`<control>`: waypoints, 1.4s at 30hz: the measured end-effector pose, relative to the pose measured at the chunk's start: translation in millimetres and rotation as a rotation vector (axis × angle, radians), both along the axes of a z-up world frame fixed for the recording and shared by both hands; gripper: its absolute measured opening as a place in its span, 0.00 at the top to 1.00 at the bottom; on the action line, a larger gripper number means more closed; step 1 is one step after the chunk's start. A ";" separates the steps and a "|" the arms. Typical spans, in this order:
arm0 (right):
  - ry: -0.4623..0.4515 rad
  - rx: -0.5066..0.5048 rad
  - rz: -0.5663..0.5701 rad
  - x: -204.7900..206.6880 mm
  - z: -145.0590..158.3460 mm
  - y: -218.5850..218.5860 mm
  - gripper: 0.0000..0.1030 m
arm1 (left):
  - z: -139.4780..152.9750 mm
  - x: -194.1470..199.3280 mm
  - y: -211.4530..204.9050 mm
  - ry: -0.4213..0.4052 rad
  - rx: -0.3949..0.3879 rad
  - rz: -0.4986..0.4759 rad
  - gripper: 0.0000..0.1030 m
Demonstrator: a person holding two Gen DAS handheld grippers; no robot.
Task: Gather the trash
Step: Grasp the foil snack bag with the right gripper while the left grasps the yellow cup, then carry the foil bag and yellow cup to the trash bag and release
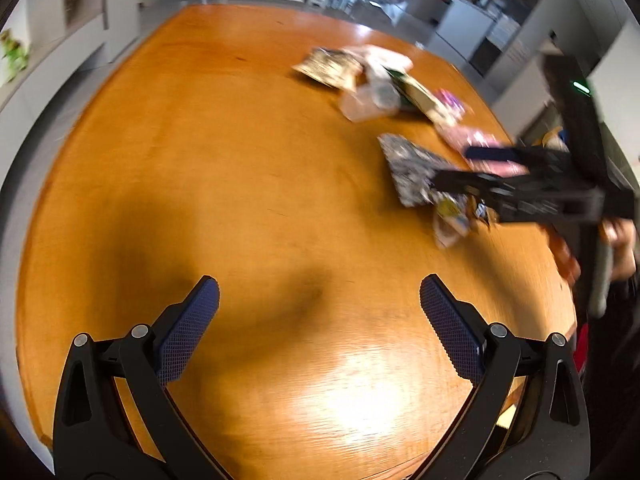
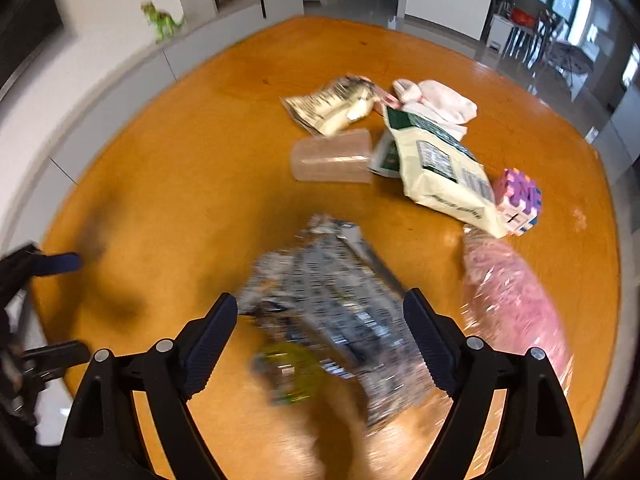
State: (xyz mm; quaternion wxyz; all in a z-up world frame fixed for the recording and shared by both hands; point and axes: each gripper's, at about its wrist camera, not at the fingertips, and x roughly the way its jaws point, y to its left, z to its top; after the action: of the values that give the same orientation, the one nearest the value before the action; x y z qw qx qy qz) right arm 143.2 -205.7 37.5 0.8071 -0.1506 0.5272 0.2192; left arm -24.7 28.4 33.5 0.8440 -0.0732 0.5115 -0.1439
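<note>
Motion blur smears the silver wrapper [image 2: 340,312] and a green scrap [image 2: 292,376] beside it; print unreadable. The pink bag [image 2: 516,308] blurs at right; the left gripper [image 2: 52,304] is cut off

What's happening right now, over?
Both grippers open: left gripper over bare table, right gripper straddling silver wrapper. Nothing grasped. Pink bag alongside.

Table [image 2: 200,160] is wood w/ a glossy, smooth varnish, glare patches on it. Silver wrapper [image 2: 336,304] looks crinkled foil, shiny. Cup [image 2: 330,156] is clear plastic, smooth. Cream bag [image 2: 444,176] looks matt paper/plastic, can't tell which. Pink bag [image 2: 516,300] is glossy film. White cloth [image 2: 440,102], soft, matt. Right gripper [image 2: 320,344] is matt black plastic w/ rough-textured blue pads [image 2: 208,344].
</note>
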 end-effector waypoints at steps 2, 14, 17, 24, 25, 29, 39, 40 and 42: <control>0.002 -0.063 0.024 5.7 -13.9 -0.6 0.17 | -1.9 1.8 -11.7 0.007 0.007 -0.027 0.06; 0.086 0.151 -0.191 26.0 -12.2 -41.3 0.77 | -0.4 32.6 -65.1 0.019 -0.019 -0.112 0.06; 0.049 0.231 -0.226 14.0 13.1 -55.6 0.77 | -2.9 48.8 -88.4 0.034 -0.004 -0.157 0.06; -0.010 0.328 -0.299 -10.1 55.3 -90.1 0.77 | -24.2 75.9 -141.8 0.085 0.056 -0.284 0.06; -0.014 0.328 -0.302 -13.3 57.1 -91.6 0.77 | -28.9 78.7 -146.2 0.088 0.064 -0.286 0.07; -0.022 0.335 -0.313 -21.2 61.8 -93.6 0.77 | -28.2 79.4 -154.5 0.012 0.152 -0.269 0.52; -0.004 0.380 -0.296 -46.4 66.4 -74.5 0.77 | -21.2 67.1 -100.3 0.072 -0.009 -0.197 0.70; -0.003 0.385 -0.287 -50.8 66.9 -69.7 0.77 | -18.4 60.8 -92.0 0.065 -0.014 -0.186 0.70; 0.001 0.394 -0.267 -60.8 67.3 -57.1 0.77 | -13.3 55.9 -79.8 0.052 -0.024 -0.169 0.70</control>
State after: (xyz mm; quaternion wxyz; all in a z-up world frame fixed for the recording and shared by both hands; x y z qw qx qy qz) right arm 82.3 -262.9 104.8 0.8425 0.0807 0.4898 0.2092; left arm 31.2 -51.4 20.1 0.8143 -0.0436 0.5360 -0.2186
